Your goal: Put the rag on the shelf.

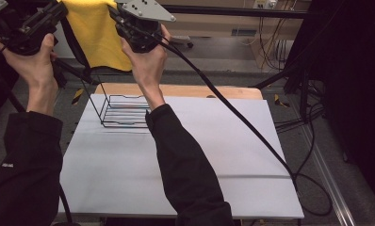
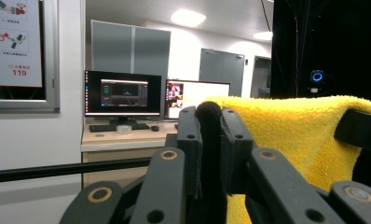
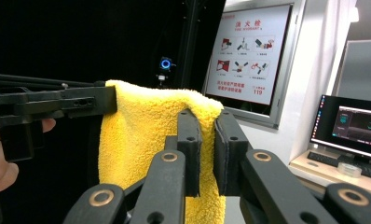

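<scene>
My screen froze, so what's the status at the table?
Left gripper and right gripper both shut on yellow towel, holding it up spread. Wire rack on table below, nothing between.

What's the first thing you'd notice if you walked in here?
The bright yellow towel, held up high above the far edge of the table. The left tool and the right tool each pinch its top edge. Under it, a black wire rack stands on the table.
</scene>
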Demonstrator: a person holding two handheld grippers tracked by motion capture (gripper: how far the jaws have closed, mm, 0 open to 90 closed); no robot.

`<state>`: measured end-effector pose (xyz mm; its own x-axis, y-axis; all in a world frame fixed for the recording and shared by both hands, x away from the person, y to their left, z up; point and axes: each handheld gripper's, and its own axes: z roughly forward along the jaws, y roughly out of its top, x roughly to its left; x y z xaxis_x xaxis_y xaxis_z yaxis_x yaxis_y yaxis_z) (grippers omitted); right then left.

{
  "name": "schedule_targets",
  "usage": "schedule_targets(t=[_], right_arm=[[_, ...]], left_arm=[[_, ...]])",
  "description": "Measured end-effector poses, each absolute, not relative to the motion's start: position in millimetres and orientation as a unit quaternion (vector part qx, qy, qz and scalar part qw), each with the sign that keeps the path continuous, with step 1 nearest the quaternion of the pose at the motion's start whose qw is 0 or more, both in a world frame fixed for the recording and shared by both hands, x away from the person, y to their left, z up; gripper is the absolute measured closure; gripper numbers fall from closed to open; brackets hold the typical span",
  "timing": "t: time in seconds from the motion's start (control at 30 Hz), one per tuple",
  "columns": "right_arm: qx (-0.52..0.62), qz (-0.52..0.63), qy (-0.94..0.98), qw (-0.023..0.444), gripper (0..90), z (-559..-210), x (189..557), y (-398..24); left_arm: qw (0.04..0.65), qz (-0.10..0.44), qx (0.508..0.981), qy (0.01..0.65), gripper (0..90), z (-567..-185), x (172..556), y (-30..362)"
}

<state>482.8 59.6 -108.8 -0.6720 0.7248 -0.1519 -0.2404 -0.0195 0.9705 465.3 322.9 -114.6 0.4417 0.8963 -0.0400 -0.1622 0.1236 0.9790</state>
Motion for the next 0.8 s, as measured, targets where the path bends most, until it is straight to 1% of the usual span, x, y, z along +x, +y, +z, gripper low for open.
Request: schedule_targets(t=[0.37, 0.5, 0.67, 0.8], right_arm=[[0.212, 0.677, 0.61, 0.352, 82.9, -116, 505, 61], [0.213, 0.673, 0.612, 0.356, 82.9, -118, 510, 62], [0.218, 0.682, 0.601, 0.356, 82.9, -116, 514, 59], [0.223, 0.682, 0.6, 0.354, 82.9, -116, 516, 55]], left_arm=[[0.655, 0.394, 0.539, 0.353, 80.2, -120, 499, 321], [0.657, 0.389, 0.539, 0.354, 80.2, -117, 508, 322], [0.658, 0.393, 0.542, 0.343, 80.2, -107, 510, 316], [0.659, 0.391, 0.544, 0.34, 80.2, -114, 509, 316]])
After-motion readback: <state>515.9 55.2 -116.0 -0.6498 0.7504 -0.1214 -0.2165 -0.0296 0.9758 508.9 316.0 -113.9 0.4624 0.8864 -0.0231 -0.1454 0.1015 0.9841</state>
